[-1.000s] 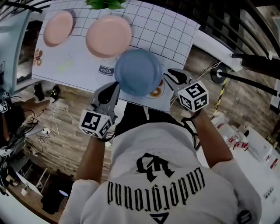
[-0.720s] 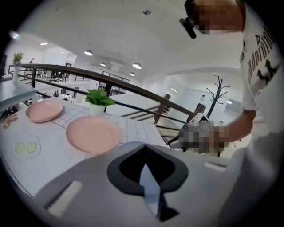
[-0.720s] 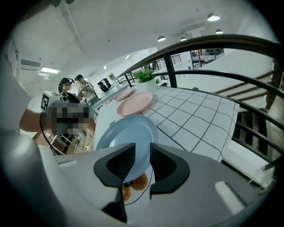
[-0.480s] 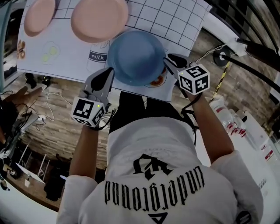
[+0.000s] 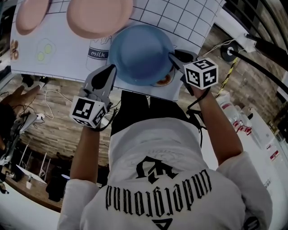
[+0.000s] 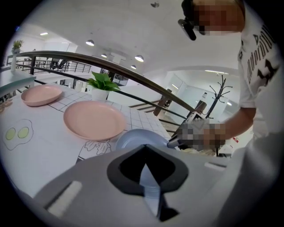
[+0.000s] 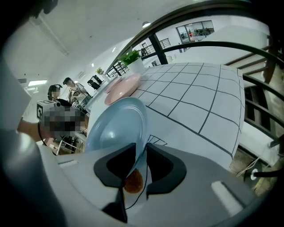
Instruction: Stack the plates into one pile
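1. The blue plate is sitting between the two claws over the near edge of the tabletop, and in the right gripper view it is tilting, with its far rim standing up from the sheet; whether its near rim is touching the sheet I cannot tell
2. The left claw is pinching the blue plate's left rim, with only a thin sliver of blue showing between its jaws
3. The right claw is holding the blue plate's right rim, which is running between its narrowly parted jaws; those jaws have just been closing a little
4. A large pink plate is lying just beyond the blue plate to the left, and a second pink plate is lying further left of the blue plate
5. A white sheet ruled in black squares is covering the tabletop, carrying a milk carton drawing just left of the blue plate, an egg drawing further left and a doughnut drawing peeking out under the blue plate's near right rim
6. Beyond the blue plate a potted plant is standing before a dark curved railing, under a white ceiling with round lights
7. A wood-plank floor is showing below the blue plate's side of the tabletop
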